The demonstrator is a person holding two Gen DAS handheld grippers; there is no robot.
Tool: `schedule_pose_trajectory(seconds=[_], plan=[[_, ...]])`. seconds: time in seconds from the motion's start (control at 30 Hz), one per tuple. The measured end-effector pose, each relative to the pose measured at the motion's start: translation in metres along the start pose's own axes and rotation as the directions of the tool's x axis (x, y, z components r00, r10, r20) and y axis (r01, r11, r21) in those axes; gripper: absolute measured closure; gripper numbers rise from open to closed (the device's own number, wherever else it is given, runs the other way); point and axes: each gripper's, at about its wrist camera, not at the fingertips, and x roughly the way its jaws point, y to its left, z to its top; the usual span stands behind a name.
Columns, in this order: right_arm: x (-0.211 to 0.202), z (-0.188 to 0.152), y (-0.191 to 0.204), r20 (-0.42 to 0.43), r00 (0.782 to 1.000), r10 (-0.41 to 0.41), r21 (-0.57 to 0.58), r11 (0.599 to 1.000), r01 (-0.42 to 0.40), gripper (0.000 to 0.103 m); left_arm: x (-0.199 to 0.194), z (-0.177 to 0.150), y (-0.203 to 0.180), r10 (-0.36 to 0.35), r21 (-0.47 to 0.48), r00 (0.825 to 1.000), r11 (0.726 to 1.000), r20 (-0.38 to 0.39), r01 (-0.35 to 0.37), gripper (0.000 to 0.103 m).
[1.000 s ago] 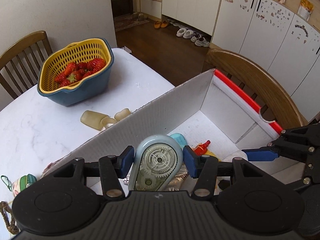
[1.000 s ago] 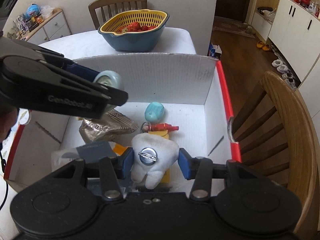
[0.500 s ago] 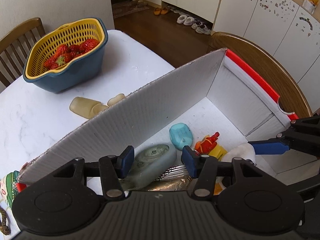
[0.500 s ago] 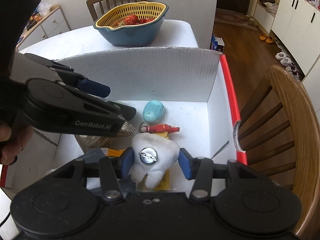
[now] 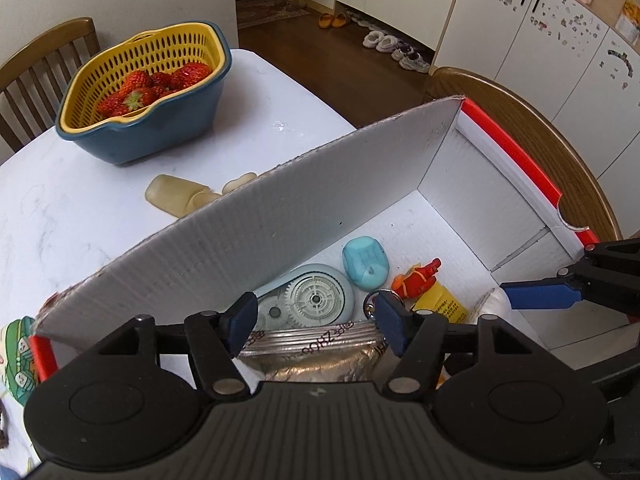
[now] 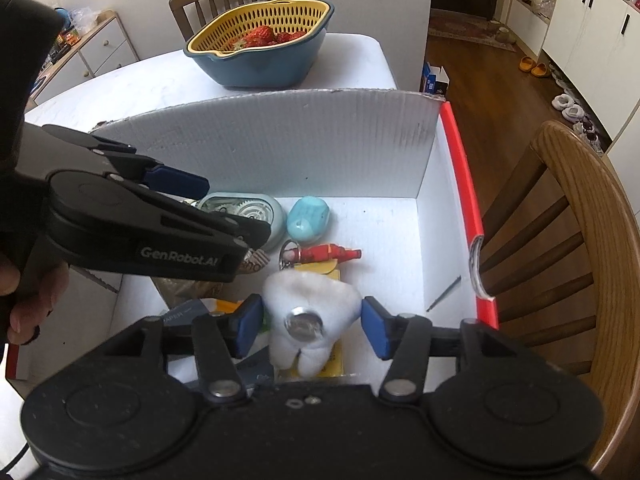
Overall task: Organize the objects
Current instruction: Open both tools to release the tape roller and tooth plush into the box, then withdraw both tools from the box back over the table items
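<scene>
A white cardboard box with a red rim stands on the table, and both grippers reach into it. On its floor, just under my left gripper, lies a pale blue correction-tape dispenser. The left jaws are opening and the pads do not touch it. My right gripper has a white tooth-shaped plush between its pads. Its jaws are opening too; the pads stand just off the plush, which is blurred. In the right wrist view the left gripper is over the dispenser.
In the box lie a teal case, a red and yellow bottle and a silver foil packet. A basket of strawberries stands at the table's far end. Beige pieces lie beside the box. A wooden chair is at the right.
The left gripper let go of the tape dispenser, which dropped and now lies flat in the box. Both pairs of jaws have widened; the plush is no longer squeezed.
</scene>
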Motion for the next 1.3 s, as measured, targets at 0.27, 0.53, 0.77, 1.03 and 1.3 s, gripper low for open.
schedule_pose_trajectory(seconds=[0.27, 0.53, 0.77, 1.03, 1.3], plan=[[-0.013, -0.005, 0.007, 0.018, 1.000, -0.016, -0.003, 1.000, 0.016, 0.036, -0.024, -0.009, 0.005, -0.001, -0.019, 0.999, 1.000, 0.041, 0.002, 0.036], [-0.037, -0.011, 0.015, 0.062, 0.998, -0.015, -0.008, 1.000, 0.015, 0.027, -0.055, -0.021, 0.005, 0.003, -0.026, 0.996, 1.000, 0.091, 0.000, 0.029], [-0.059, -0.016, 0.030, 0.104, 0.995, -0.011, -0.037, 0.999, 0.015, 0.022, -0.084, -0.036, 0.011, 0.006, -0.057, 0.991, 0.998, 0.133, 0.001, 0.022], [-0.083, -0.019, 0.055, 0.156, 0.988, -0.002, -0.058, 0.998, 0.011, 0.016, -0.118, -0.057, 0.027, -0.001, -0.087, 0.982, 0.996, 0.188, 0.018, 0.020], [-0.094, -0.017, 0.085, 0.178, 0.984, -0.005, -0.047, 0.999, 0.014, 0.014, -0.146, -0.081, 0.065, -0.027, -0.125, 0.977, 0.991, 0.212, 0.055, 0.011]])
